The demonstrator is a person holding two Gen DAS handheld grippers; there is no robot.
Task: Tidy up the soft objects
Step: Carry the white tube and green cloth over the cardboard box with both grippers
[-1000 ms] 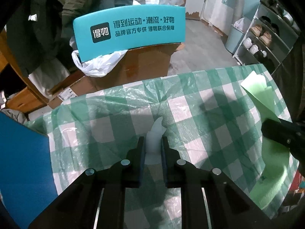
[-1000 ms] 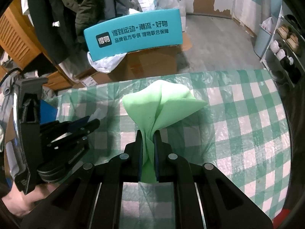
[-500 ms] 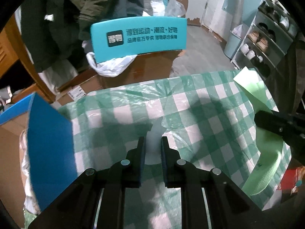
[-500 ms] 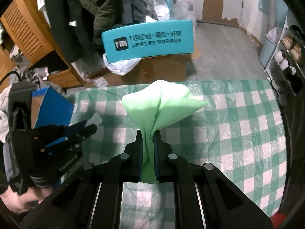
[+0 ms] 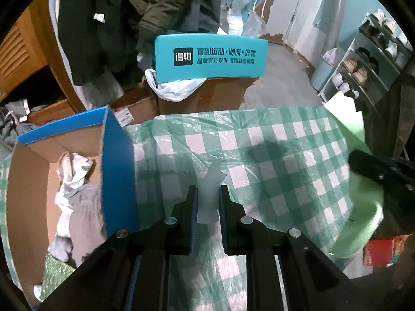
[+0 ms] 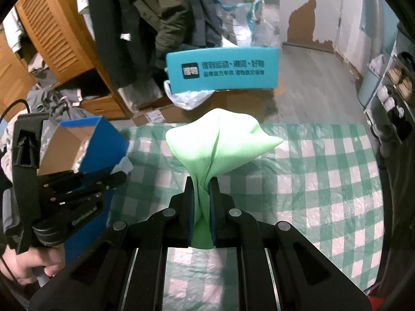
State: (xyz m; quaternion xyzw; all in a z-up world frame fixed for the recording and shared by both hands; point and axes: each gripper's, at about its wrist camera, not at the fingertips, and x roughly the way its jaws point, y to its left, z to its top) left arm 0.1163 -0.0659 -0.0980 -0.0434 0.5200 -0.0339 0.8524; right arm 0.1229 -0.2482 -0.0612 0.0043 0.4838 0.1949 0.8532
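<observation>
My left gripper (image 5: pixel 207 190) is shut on a pale white cloth (image 5: pixel 208 194) and holds it above the green checked table (image 5: pixel 272 150). It also shows in the right wrist view (image 6: pixel 114 178), next to a blue cardboard box (image 6: pixel 90 145). My right gripper (image 6: pixel 201 184) is shut on a light green cloth (image 6: pixel 220 142) that fans out above the fingers. The green cloth also shows at the right in the left wrist view (image 5: pixel 360 207). The open box (image 5: pixel 77 171) holds grey and white clothes (image 5: pixel 75 189).
A teal sign (image 5: pixel 210 55) stands on a brown carton beyond the table's far edge. Dark coats (image 5: pixel 135 13) hang behind. A shoe rack (image 5: pixel 368 59) is at the right. A red packet (image 5: pixel 381 250) lies at the table's right edge.
My left gripper has moved left with the white cloth, and the blue box with clothes has come into view. My right gripper still holds the green cloth.
</observation>
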